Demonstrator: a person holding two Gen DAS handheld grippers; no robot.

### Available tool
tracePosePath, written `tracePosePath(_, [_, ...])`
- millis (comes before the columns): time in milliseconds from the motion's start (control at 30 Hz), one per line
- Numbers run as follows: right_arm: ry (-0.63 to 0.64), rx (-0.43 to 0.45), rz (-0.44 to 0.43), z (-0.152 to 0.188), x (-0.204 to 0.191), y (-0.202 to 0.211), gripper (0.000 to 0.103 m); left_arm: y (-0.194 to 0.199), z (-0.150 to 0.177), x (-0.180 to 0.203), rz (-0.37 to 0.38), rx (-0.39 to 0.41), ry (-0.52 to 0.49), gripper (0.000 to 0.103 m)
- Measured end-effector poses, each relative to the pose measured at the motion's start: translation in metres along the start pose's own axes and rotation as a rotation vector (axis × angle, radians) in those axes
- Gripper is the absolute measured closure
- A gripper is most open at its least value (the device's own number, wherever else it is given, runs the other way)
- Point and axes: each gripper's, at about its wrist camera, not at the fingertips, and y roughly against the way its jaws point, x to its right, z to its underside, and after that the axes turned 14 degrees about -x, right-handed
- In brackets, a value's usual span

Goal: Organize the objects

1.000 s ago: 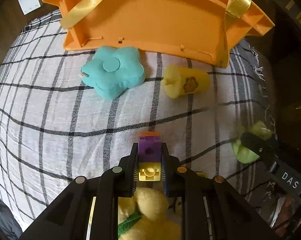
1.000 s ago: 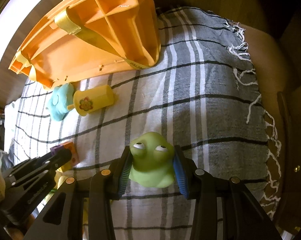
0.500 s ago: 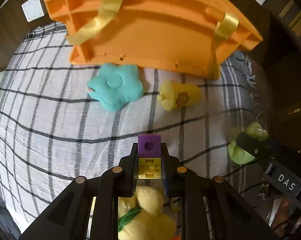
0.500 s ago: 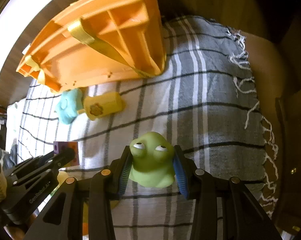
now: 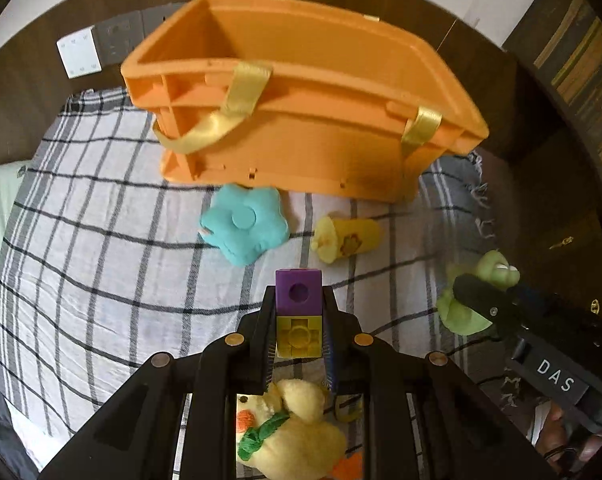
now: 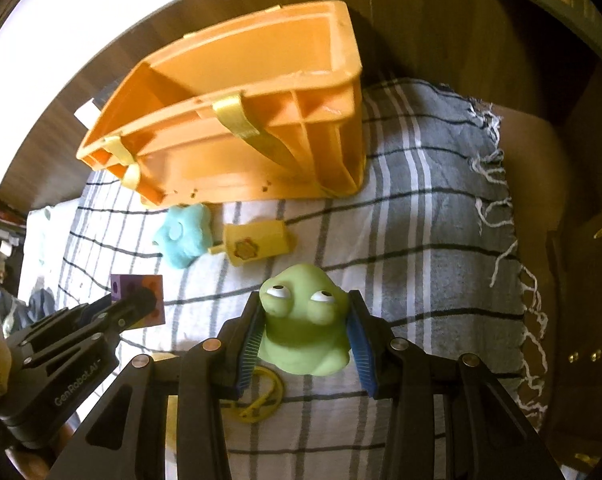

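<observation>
So in the left wrist view, the left claw [image 5: 299,320] is pinched tight on a little stack of blocks [image 5: 299,308], purple on top of yellow, held up off the checked blanket [image 5: 101,260]. The orange basket [image 5: 301,92] sits straight ahead and further back, open side up, its long axis running left to right across the view. A teal flower cushion [image 5: 245,224] and a yellow toy cup [image 5: 347,238] lie between the claw and the basket wall, so I'd guess the blocks have to go up and over them.

Right wrist view: the right claw [image 6: 307,334] is squeezing a green frog toy [image 6: 305,320] from both sides. Here the basket [image 6: 237,120] lies ahead and to the left, near corner facing the claw. Both look about equally near; can't really call it.
</observation>
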Motion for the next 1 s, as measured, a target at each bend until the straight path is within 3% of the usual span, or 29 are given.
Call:
tracePosePath(900, [0.168,0.185,0.113,-0.014,-0.044,0.045,0.062,0.066,-0.025,-0.018,0.030,0.134,-0.055,0.083])
tracePosePath(933, [0.238,0.218,0.182,-0.014,-0.046,0.046,0.062,0.068,-0.027,-0.019,0.032,0.139,-0.057,0.083])
tracePosePath(1000, [0.247,0.228,0.187,-0.015,-0.050,0.048,0.062,0.072,-0.029,-0.021,0.032,0.148,-0.059,0.083])
